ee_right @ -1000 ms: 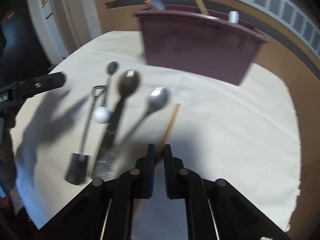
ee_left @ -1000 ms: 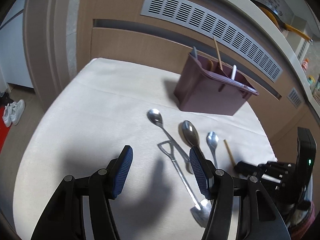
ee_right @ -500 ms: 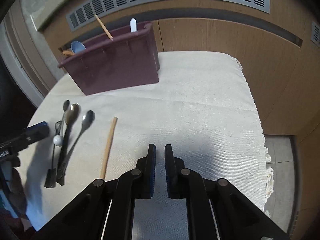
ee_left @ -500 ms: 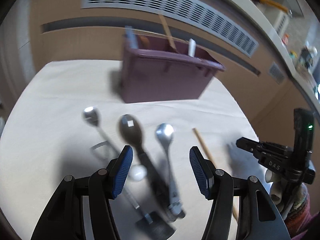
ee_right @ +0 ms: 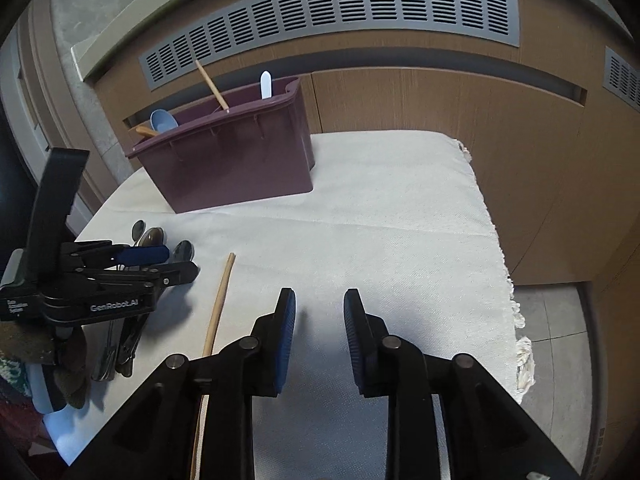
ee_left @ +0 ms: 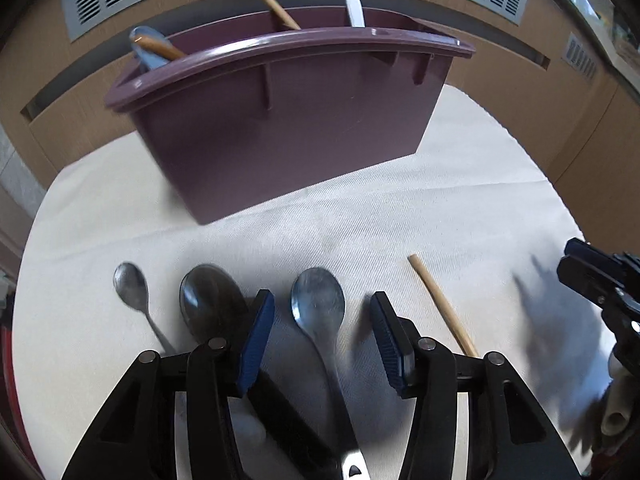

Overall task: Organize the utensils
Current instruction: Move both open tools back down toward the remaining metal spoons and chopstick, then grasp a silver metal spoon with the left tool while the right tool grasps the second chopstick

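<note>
A maroon utensil caddy (ee_left: 288,120) stands at the back of the cream cloth; it also shows in the right wrist view (ee_right: 236,164). It holds a wooden stick, a white handle and a blue spoon. On the cloth lie a small spoon (ee_left: 130,282), a dark spoon (ee_left: 208,300), a silver spoon (ee_left: 318,300) and a wooden chopstick (ee_left: 442,304). My left gripper (ee_left: 322,332) is open, low over the silver spoon, its fingers either side of the bowl. My right gripper (ee_right: 320,320) is open and empty over bare cloth, right of the chopstick (ee_right: 220,296).
The cloth-covered table (ee_right: 400,220) ends in a fringed edge (ee_right: 516,320) at the right, with floor below. Wooden cabinet fronts with a grey vent (ee_right: 340,16) stand behind the caddy. The left gripper's body (ee_right: 100,280) shows in the right wrist view.
My left gripper has moved forward and down over the silver spoon, nearer the caddy. My right gripper has opened from shut and stays back over the cloth.
</note>
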Demonstrator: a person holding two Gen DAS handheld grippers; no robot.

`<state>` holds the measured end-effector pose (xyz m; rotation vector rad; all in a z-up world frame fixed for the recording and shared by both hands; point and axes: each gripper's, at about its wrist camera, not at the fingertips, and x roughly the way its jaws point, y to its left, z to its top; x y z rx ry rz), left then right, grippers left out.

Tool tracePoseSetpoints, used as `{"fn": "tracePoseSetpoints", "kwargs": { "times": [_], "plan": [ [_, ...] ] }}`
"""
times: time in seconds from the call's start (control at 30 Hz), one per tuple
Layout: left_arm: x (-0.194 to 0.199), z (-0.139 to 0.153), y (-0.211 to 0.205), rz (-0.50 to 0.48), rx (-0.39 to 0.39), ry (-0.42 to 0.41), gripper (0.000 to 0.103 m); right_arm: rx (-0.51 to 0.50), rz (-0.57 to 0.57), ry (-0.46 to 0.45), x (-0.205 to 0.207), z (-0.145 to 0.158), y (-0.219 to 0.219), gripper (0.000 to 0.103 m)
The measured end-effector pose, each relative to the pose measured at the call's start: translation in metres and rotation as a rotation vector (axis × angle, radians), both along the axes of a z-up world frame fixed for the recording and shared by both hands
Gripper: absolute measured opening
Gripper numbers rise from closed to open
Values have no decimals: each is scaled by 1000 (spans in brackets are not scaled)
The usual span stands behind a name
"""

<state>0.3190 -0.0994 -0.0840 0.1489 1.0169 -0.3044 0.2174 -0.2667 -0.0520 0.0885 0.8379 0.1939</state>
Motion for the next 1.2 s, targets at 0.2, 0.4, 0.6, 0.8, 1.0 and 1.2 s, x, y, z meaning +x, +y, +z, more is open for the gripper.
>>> {"fn": "tracePoseSetpoints", "kwargs": {
  "times": [0.2, 0.4, 0.6, 0.8, 1.0, 1.2],
  "plan": [
    [9, 1, -2, 48, 1, 23, 51, -6, -15, -8, 1, 1, 0, 27],
    [0, 7, 14, 70, -101, -11, 29, -9, -28, -1, 1, -2, 0, 28],
    [-41, 36, 59, 125, -292, -95, 29, -25, 16, 41, 3, -6, 13, 28],
    [-78, 70, 84, 145, -356, -200, 29, 17, 149, 91, 7, -4, 54, 28],
    [-89, 88, 103, 148, -436, -214, 28, -52, 197, 158, 18, -21, 95, 28],
    [-91, 91, 112, 154, -462, -201, 28, -125, 210, 144, 14, -27, 105, 7]
  ]
}}
